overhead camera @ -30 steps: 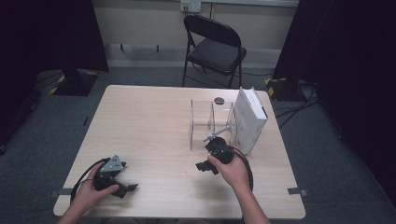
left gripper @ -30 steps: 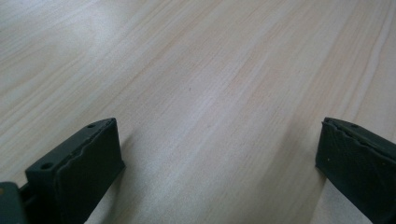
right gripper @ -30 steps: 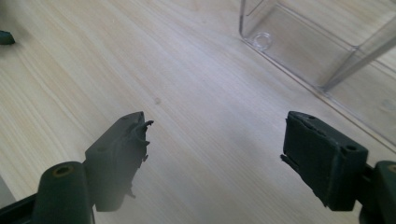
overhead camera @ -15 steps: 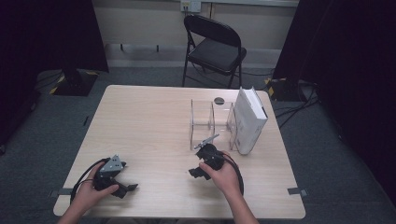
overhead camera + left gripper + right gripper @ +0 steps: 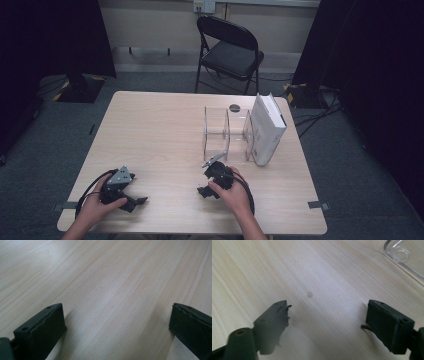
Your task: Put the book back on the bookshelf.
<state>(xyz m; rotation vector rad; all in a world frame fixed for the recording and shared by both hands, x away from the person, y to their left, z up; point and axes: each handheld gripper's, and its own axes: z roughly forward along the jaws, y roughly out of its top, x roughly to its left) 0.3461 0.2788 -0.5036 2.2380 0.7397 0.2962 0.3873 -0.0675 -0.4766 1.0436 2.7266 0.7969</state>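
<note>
A pale wooden table [image 5: 165, 130] is seen from above. The left gripper [image 5: 131, 201] is held at about seven o'clock on the tabletop, its jaws spread wide over bare wood with nothing between them. The right gripper [image 5: 206, 190] is held low near six o'clock; its jaws have just been opening further and are spread wide, with nothing between them. Just beyond it, toward one o'clock, a clear plastic rack [image 5: 225, 131] is stood, its rounded corner [image 5: 403, 255] glimpsed ahead of the right jaws. A white book [image 5: 267, 131] is leant against the rack's three-o'clock side.
</note>
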